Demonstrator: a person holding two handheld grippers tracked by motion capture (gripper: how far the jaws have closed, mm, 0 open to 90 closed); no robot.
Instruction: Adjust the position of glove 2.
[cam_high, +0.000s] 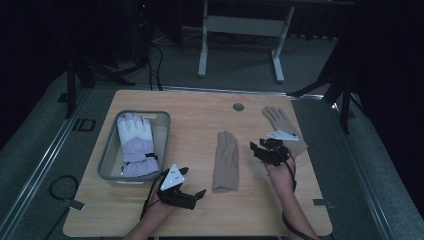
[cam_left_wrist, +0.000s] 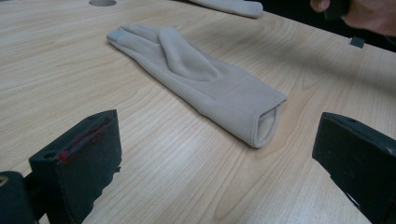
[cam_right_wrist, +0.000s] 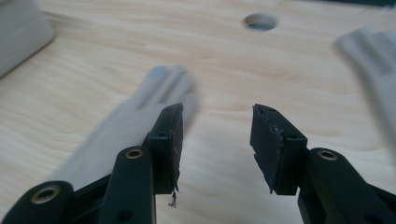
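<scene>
The wooden table (cam_high: 200, 210) takes up most of the floor space here, with a round cable hole (cam_high: 238, 107) near its far edge. On its left side sits a grey plastic bin (cam_high: 108, 159), and inside lies a thick white and lilac ski glove (cam_high: 135, 144), fingers pointing away from the person. Out on the bare wood, near the middle, a tan knit glove (cam_high: 226, 161) lies flat, fingers toward the far edge and its open cuff toward the person. A second tan glove (cam_high: 280, 121) lies farther right and farther back, partly under the right hand's tool. The right gripper (cam_high: 259, 150) hangs above the table between the two tan gloves, its jaws parted with nothing between them and only wood showing in the gap. The left gripper (cam_high: 196, 194) sits low near the front edge, just beside the middle glove's cuff, its jaws spread wide and empty, pointing toward that cuff without touching it.
</scene>
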